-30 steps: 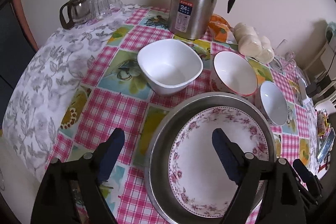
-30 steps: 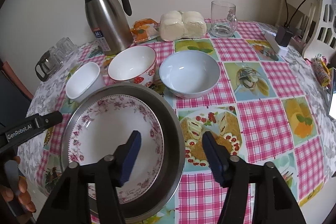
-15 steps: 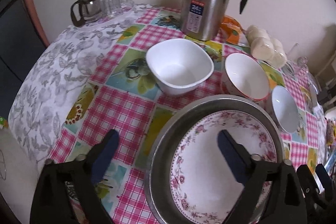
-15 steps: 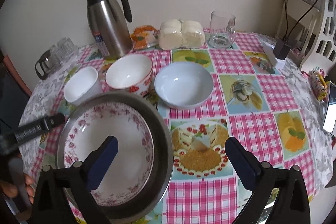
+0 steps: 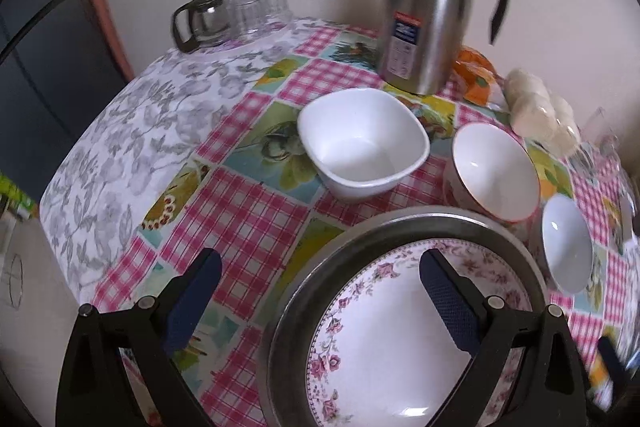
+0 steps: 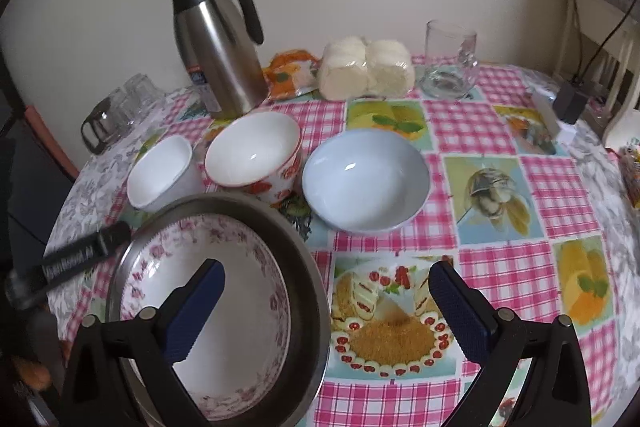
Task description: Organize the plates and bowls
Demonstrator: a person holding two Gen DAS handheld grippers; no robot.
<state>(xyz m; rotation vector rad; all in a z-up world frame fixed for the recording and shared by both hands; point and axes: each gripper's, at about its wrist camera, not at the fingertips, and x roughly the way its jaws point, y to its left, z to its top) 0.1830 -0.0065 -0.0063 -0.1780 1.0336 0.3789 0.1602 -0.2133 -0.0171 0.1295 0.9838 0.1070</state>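
A floral-rimmed plate [image 5: 380, 367] [image 6: 244, 331] lies inside a wide metal plate [image 5: 400, 225] [image 6: 240, 205] near the table's front edge. Behind them stand a square white bowl [image 5: 364, 155] [image 6: 160, 171], a strawberry-patterned bowl [image 5: 496, 171] [image 6: 252, 155] and a pale blue bowl [image 5: 568, 243] [image 6: 364, 179]. My left gripper [image 5: 320, 295] is open across the metal plate's left rim, one finger over the cloth, the other over the floral plate. My right gripper [image 6: 328, 307] is open across the right rim. Neither grips anything. The left gripper's black finger [image 6: 84, 255] also shows in the right wrist view.
A steel thermos jug [image 5: 432, 11] [image 6: 220, 51] stands at the back, with a glass teapot and tumblers [image 5: 224, 15] to its left. Wrapped buns [image 6: 366, 67], an orange packet [image 6: 290, 71] and a glass mug [image 6: 450, 59] line the far edge. A charger [image 6: 570, 103] sits far right.
Both grippers' jaws have spread wide, the right one most. The right gripper has drawn back a little from the plates. The left gripper has tilted, showing more of the table's left side.
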